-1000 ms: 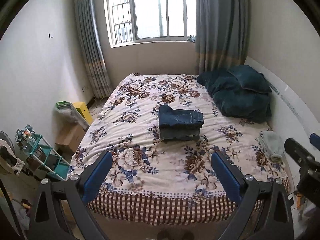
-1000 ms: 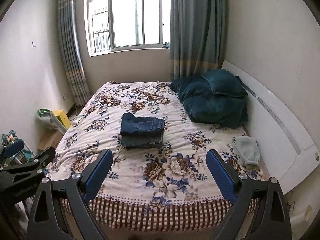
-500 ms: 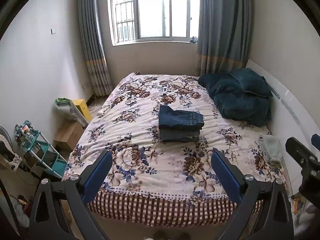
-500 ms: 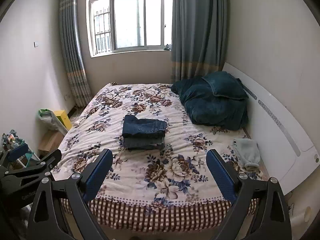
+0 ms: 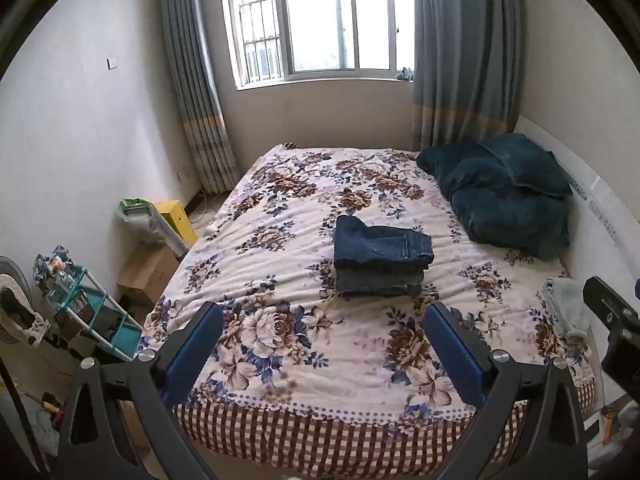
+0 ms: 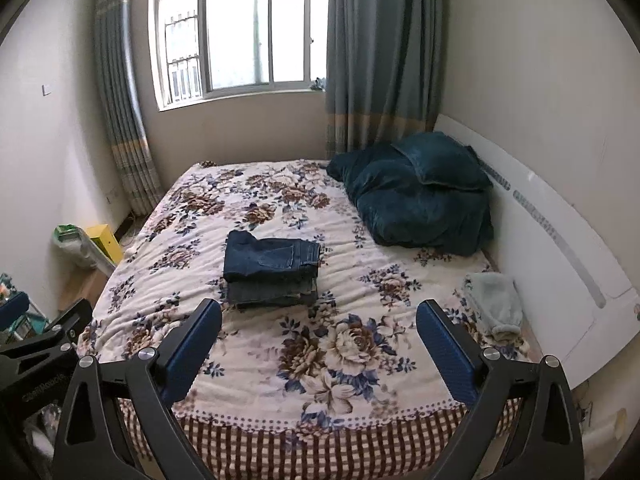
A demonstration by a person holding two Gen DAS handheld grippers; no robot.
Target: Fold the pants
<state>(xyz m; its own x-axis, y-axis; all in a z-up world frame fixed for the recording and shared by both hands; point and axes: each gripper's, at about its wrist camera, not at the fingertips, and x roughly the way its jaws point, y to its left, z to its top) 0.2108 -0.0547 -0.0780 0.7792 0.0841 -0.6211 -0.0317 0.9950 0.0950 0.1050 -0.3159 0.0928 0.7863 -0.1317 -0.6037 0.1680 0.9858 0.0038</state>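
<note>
Dark blue jeans (image 5: 382, 246) lie folded on top of a second folded grey-blue pair, a small stack in the middle of the floral bed (image 5: 280, 320); the same folded jeans (image 6: 272, 258) show in the right wrist view. My left gripper (image 5: 324, 332) hovers open over the foot of the bed, well short of the stack, nothing between its blue pads. My right gripper (image 6: 318, 330) is likewise open and empty near the bed's front edge. Part of the right gripper (image 5: 612, 320) shows at the left view's right edge, and the left gripper (image 6: 44, 340) at the right view's left edge.
A dark teal duvet and pillow (image 6: 420, 196) are piled at the head of the bed by the white headboard (image 6: 560, 248). A pale green towel (image 6: 496, 308) lies at the bed's right edge. A teal shelf rack (image 5: 88, 316), cardboard box (image 5: 148, 272) and yellow box (image 5: 176, 220) stand on the left floor.
Both grippers have drawn back and lifted slightly from the bed, so the bed and window sit a little lower in view. The folded stack has not moved; both grippers stay open.
</note>
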